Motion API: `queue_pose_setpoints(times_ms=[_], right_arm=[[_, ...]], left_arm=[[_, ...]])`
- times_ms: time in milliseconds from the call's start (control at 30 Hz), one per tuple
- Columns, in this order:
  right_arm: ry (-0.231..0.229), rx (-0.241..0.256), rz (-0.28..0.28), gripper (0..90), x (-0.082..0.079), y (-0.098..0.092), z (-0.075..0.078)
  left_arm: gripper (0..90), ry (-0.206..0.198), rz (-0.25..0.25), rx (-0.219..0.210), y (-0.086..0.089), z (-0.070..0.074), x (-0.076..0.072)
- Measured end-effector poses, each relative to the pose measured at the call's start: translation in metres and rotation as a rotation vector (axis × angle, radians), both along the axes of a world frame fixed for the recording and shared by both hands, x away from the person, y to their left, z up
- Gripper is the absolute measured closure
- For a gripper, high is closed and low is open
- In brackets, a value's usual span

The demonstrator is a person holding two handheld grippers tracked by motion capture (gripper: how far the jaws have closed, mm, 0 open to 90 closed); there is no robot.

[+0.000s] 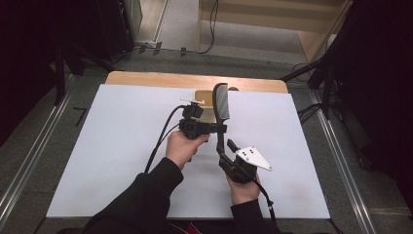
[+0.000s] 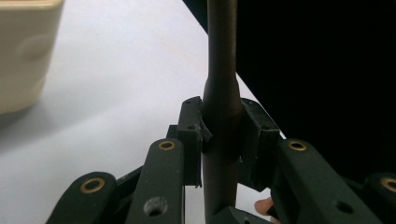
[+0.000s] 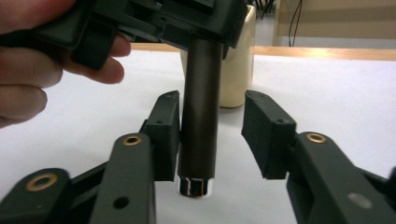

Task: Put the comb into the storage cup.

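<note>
A hairbrush with a dark oval head (image 1: 221, 100) and a dark round handle (image 3: 201, 112) ending in a silver cap (image 3: 196, 187) stands upright above the white table. My left gripper (image 1: 217, 128) (image 2: 222, 111) is shut on the handle partway up, with a pad pressed on each side. Lower down, my right gripper (image 1: 225, 146) (image 3: 212, 108) is open around the handle's bottom end. The handle lies against its left pad (image 3: 164, 121), and a gap separates it from the right pad (image 3: 268, 126).
A cream cup (image 1: 204, 107) (image 3: 238, 70) (image 2: 23, 51) stands on the white table cover (image 1: 112, 136) just behind the brush. The table's wooden far edge (image 1: 156, 78) shows beyond the cover. Cables trail from both grippers toward the person.
</note>
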State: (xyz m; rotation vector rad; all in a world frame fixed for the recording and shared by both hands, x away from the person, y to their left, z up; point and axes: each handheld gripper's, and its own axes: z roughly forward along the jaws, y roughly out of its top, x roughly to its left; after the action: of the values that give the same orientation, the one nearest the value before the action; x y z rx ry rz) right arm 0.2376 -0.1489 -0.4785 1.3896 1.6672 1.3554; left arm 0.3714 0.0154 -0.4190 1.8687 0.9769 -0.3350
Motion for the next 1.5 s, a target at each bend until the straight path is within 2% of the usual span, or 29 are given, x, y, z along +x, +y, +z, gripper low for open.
queue_pose_setpoints(times_ms=[233,367,433,533,767,800,900,1067,1133,1200,1300,1400,1500], right_arm=[[0.045,-0.008,0.058,46.2,0.003,0.000,-0.002],[0.081,0.030,0.134,39.9,0.007,-0.003,-0.002],[0.092,0.046,0.149,38.1,0.008,-0.004,-0.002],[0.107,0.035,0.157,36.0,0.009,-0.004,-0.001],[0.155,0.036,0.211,34.4,0.014,-0.003,-0.003],[0.154,0.036,0.229,34.4,0.016,-0.003,-0.004],[0.137,-0.019,0.258,34.3,0.018,-0.001,-0.005],[0.148,0.013,0.302,33.3,0.025,-0.004,0.000],[0.130,-0.008,0.323,32.6,0.028,-0.006,0.001],[0.132,-0.026,0.333,32.6,0.031,-0.007,0.003],[0.162,-0.014,0.351,32.4,0.036,-0.010,0.005],[0.179,-0.034,0.374,31.1,0.040,-0.008,0.006],[0.207,-0.020,0.412,30.0,0.044,-0.007,0.006]], left_arm=[[72.7,-0.037,0.008,0.046,0.005,0.002,0.000],[72.7,-0.054,0.009,0.074,0.009,0.003,0.001],[72.7,-0.061,0.013,0.085,0.011,0.003,0.002],[72.7,-0.079,0.012,0.108,0.016,0.004,0.003],[72.8,-0.087,0.018,0.118,0.029,0.006,0.006],[72.7,-0.089,0.018,0.116,0.031,0.006,0.005],[72.7,-0.100,0.016,0.124,0.036,0.007,0.004],[72.7,-0.111,0.015,0.144,0.044,0.005,0.006],[72.8,-0.109,0.023,0.143,0.049,0.005,0.008],[72.8,-0.110,0.025,0.139,0.053,0.006,0.009],[72.7,-0.110,0.034,0.132,0.057,0.008,0.010],[72.8,-0.113,0.038,0.129,0.061,0.009,0.011],[72.8,-0.115,0.043,0.126,0.063,0.010,0.011]])
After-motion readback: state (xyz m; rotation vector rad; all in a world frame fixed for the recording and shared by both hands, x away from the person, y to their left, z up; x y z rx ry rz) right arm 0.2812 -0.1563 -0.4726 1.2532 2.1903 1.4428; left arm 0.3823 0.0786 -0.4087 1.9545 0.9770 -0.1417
